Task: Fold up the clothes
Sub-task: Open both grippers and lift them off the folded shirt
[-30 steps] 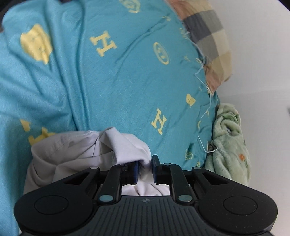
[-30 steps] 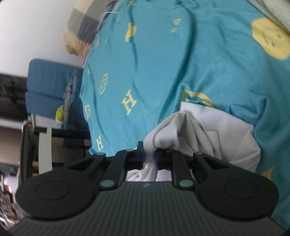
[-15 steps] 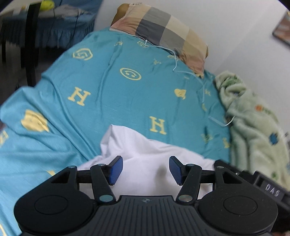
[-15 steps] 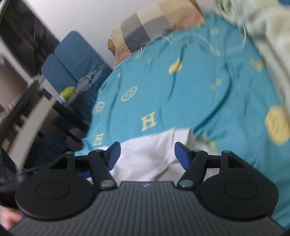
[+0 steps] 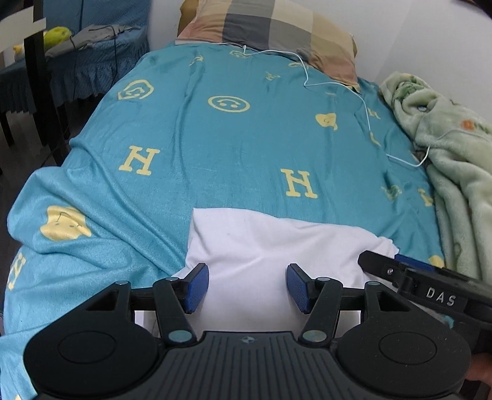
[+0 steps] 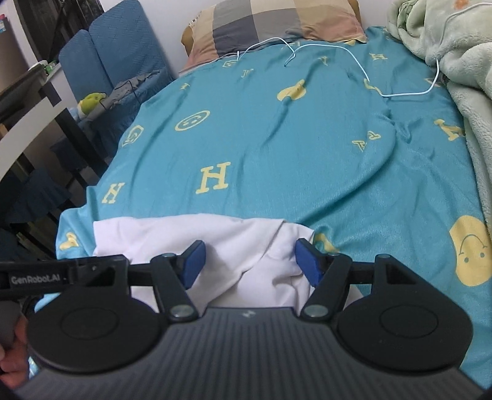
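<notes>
A white garment (image 5: 261, 243) lies folded on the teal bedspread (image 5: 230, 147) at the near end of the bed; it also shows in the right wrist view (image 6: 190, 243), with a fold edge running down its right part. My left gripper (image 5: 247, 290) is open and empty just above the garment's near part. My right gripper (image 6: 249, 266) is open and empty over the garment's right side. The right gripper's finger (image 5: 399, 270) shows at the garment's right edge in the left wrist view. The left gripper's finger (image 6: 61, 274) shows at the left in the right wrist view.
A checked pillow (image 5: 270, 27) lies at the head of the bed. A green fleece blanket (image 5: 455, 160) is piled along the right side. A thin white cable (image 5: 363, 101) runs across the bedspread. A blue chair (image 6: 113, 58) and a dark table leg (image 5: 40, 92) stand left of the bed.
Both grippers were shut on the white garment one second ago. They have opened, let it go and drawn back and up. The garment now lies flat.
</notes>
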